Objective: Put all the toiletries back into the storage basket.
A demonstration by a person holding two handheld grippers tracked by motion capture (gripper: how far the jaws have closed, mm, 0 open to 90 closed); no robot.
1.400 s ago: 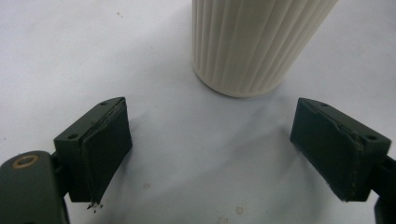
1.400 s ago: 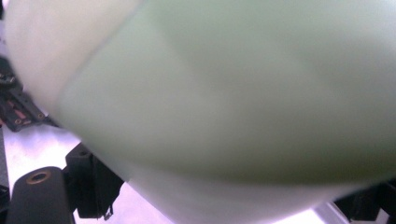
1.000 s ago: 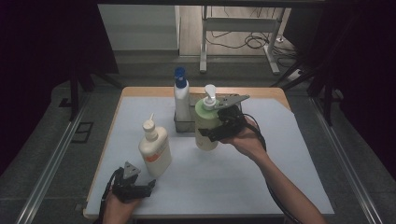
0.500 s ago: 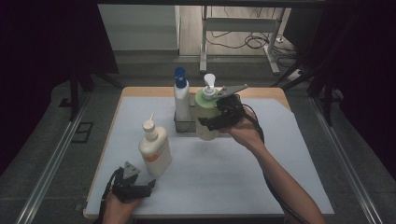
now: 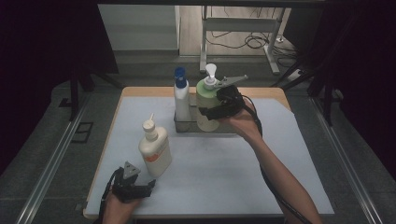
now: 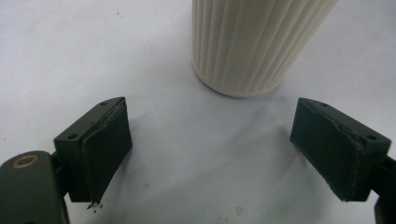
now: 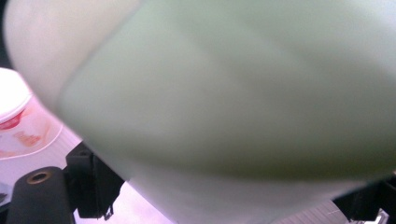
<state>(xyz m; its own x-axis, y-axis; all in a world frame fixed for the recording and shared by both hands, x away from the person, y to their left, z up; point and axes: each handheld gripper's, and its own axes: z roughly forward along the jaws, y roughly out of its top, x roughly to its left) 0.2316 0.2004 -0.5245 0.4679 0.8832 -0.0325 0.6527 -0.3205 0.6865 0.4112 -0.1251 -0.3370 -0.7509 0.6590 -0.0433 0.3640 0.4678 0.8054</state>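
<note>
A pale green plastic pump bottle is gripped by the right tool at twelve o'clock on the white surface, over a grey metal tray, while the left tool, jaws released, is held at seven o'clock beside a cream ribbed squeeze bottle.
</note>
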